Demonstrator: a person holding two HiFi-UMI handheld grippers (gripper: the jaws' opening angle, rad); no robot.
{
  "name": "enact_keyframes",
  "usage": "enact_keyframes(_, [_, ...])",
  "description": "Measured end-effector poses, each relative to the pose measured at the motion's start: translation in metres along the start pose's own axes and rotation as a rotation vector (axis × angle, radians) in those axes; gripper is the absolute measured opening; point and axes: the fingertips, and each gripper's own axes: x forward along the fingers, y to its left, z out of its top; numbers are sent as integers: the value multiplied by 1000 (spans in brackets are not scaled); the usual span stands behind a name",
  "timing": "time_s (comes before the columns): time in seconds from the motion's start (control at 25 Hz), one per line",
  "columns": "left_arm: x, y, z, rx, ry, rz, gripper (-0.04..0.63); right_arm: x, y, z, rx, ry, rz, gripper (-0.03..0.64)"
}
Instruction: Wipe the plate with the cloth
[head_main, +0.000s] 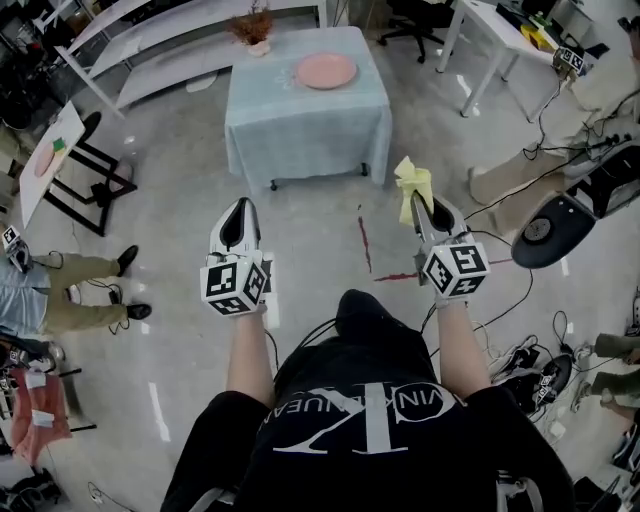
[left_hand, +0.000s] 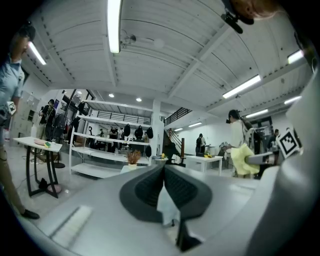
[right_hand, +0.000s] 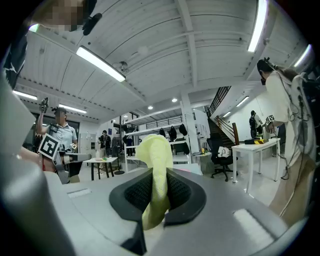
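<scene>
The pink plate (head_main: 326, 71) lies on the far right part of a small table (head_main: 300, 135) draped in pale blue, well apart from both grippers. The yellow cloth (head_main: 412, 185) is nearer, pinched between the jaws of the right gripper (head_main: 420, 205), its loose end sticking up past their tips. The left gripper (head_main: 240, 207) has its jaws closed together with nothing between them. A dried plant (head_main: 254, 25) in a pale pot stands on the table's far left corner. Grey floor with a red mark (head_main: 366, 247) lies between the grippers and the table. On the far right are a white desk (head_main: 490, 30) and an office chair (head_main: 410, 20); on the left is 1 slanted stand (head_main: 48, 158). The person's black shirt (head_main: 370, 420) bears a large white "CK", seen upside down; the smaller lettering is only partly legible.
</scene>
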Motion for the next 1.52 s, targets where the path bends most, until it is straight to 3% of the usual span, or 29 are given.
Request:
enact_keyframes(0.36, [12,22,-5,0,13,0,0,20,9,-4,25,-15,6,41])
enact_keyframes(0.52, [37,18,-12,-3,8,-1,0,35,-11,-8,28,-14,-3,43])
enact_keyframes(0.88, [123,28,-16,-9,22,-22,0,103,-55,-12,46,14,-23,43])
enact_keyframes(1.24, [233,64,-17,-18,62,-58,0,210,-80,-6,55,54,-25,43])
enact_keyframes(1.52, [321,66,-26,-14,88,-85,0,280,-126,-13,76,75,-33,43])
